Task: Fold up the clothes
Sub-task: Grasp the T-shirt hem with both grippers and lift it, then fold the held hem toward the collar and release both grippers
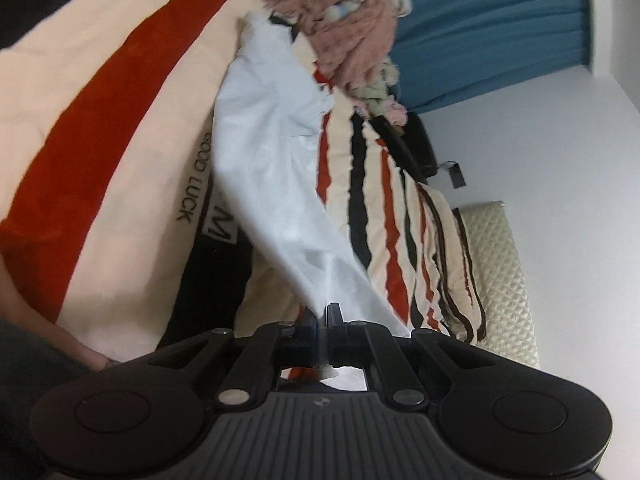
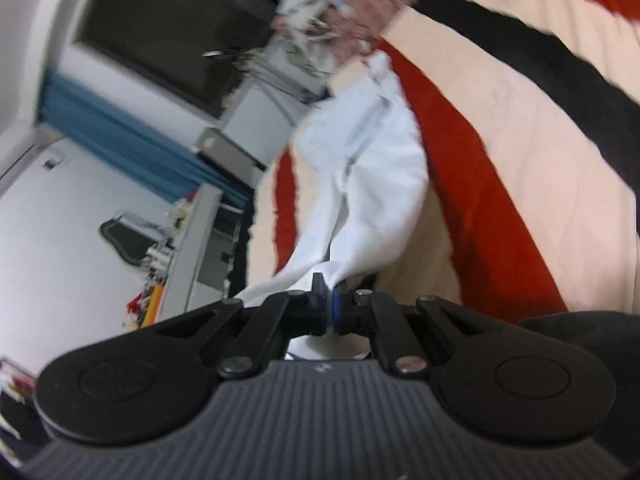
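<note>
Both grippers are gripping one pale white garment [image 1: 276,184] and holding it raised over the striped bedspread [image 1: 120,92]. The left gripper [image 1: 322,318] is closed tight on a bunched edge, with cloth pinched between the fingers [image 1: 334,312] and a scrap poking through behind them. The right gripper [image 2: 328,300] is likewise clamped on another bunched part of the same garment [image 2: 372,168]; its fingers [image 2: 318,286] are showing no gap.

Findings on risk:
- Each grip is taking a gathered wad rather than a clean corner or hem, so the garment is likely hanging twisted; laid down like this, it would probably fold skewed or creased.
- The far end of the garment is trailing toward the heap of unfolded clothes [image 1: 344,12] at the head of the bed. A pull could drag it across the heap and snag or carry another item along.
- The right wrist view is blurring, which suggests quick motion; thin fabric held by a small bite may slip out under a jerk.
- Which part of the garment each gripper holds cannot be determined.
</note>
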A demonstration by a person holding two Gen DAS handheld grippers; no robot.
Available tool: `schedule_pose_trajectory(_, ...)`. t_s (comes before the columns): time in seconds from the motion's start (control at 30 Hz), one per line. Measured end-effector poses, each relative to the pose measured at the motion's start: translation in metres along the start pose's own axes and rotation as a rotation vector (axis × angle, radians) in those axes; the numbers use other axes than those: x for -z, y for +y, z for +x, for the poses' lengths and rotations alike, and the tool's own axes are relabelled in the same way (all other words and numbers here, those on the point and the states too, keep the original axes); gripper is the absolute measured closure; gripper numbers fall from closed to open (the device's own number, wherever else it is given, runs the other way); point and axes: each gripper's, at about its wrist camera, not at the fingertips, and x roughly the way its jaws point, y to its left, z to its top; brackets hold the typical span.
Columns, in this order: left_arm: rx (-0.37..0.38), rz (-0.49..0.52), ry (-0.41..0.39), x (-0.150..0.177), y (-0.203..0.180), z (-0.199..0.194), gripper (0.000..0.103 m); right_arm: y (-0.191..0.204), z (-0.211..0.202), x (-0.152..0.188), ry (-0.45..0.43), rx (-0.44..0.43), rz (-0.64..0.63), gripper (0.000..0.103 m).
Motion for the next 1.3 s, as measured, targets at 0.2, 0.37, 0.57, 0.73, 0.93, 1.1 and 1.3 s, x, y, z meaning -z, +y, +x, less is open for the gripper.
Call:
schedule_pose_trajectory(0.2,-0.103,0.032,-0.083,-0.088,0.008,0.086,0.098,-0.004,0.080,-0.060,-0.029,0.071,0.089,0.097)
schedule_pose_trajectory(0.37,-0.152,0.105,-0.203,-0.153,-0.005,0.130,0.098,-0.004,0.152,-0.116,-0.081,0.100,0.085,0.097)
schedule_pose_trajectory(0.57,-0.195,0.266,-0.357,-0.214,-0.010,0.180,0.098,-0.005,0.220,-0.157,-0.163,0.066,-0.085,0.097)
schedule_pose_trajectory(0.73,-0.290,0.405,-0.396,-0.241,-0.003,0.218,0.098,-0.013,0.265,-0.170,-0.203,0.075,-0.246,0.097)
schedule_pose_trajectory(0.93,-0.401,0.470,-0.323,-0.255,0.025,0.279,0.098,-0.025,0.298,-0.170,-0.166,0.169,-0.338,0.096)
schedule_pose_trajectory(1.1,-0.429,0.507,-0.331,-0.251,0.024,0.295,0.092,-0.015,0.299,-0.165,-0.150,0.211,-0.379,0.081)
schedule_pose_trajectory(1.3,-0.453,0.610,-0.394,-0.214,-0.007,0.260,0.034,0.024,0.252,-0.136,-0.247,0.200,-0.524,0.016)
